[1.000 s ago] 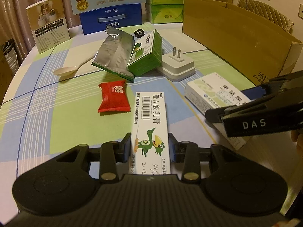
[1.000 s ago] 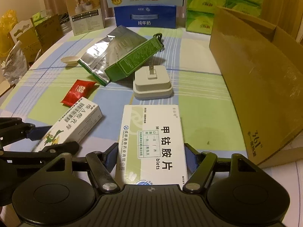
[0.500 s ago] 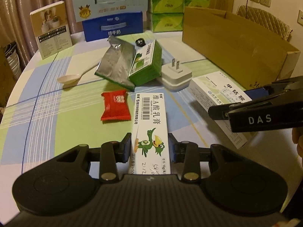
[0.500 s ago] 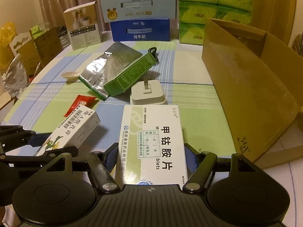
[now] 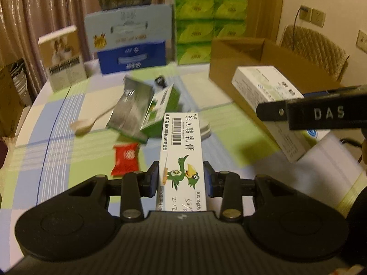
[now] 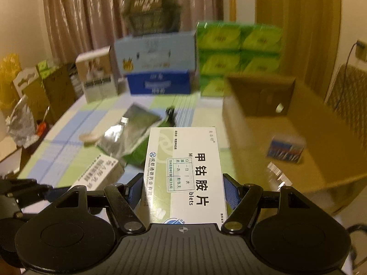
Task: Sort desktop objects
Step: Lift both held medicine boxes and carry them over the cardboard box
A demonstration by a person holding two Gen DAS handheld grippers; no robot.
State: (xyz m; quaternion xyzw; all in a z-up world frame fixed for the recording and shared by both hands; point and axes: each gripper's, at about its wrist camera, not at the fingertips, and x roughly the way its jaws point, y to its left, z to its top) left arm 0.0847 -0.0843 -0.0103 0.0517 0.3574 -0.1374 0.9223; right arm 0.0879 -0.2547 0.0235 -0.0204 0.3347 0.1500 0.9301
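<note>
Left gripper (image 5: 181, 178) clamps a narrow ointment box (image 5: 182, 151), held above the desk (image 5: 45, 137). Right gripper (image 6: 182, 191) clamps a wider tablet box (image 6: 185, 167), also airborne, beside the open carton (image 6: 298, 123) at the desk's right edge. Red sachet (image 5: 125, 159), foil pouch (image 5: 130, 110), spoon (image 5: 84, 123) lie mid-desk.

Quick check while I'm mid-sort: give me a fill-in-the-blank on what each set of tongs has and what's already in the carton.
1. The left tongs grip a narrow white box printed with a green ____.
2. The right tongs hold the wide white ____ box.
3. Inside the cardboard carton lies a small ____ box.
4. The snack packet on the tablecloth is ____.

Missing words: bird; medicine; blue; red
</note>
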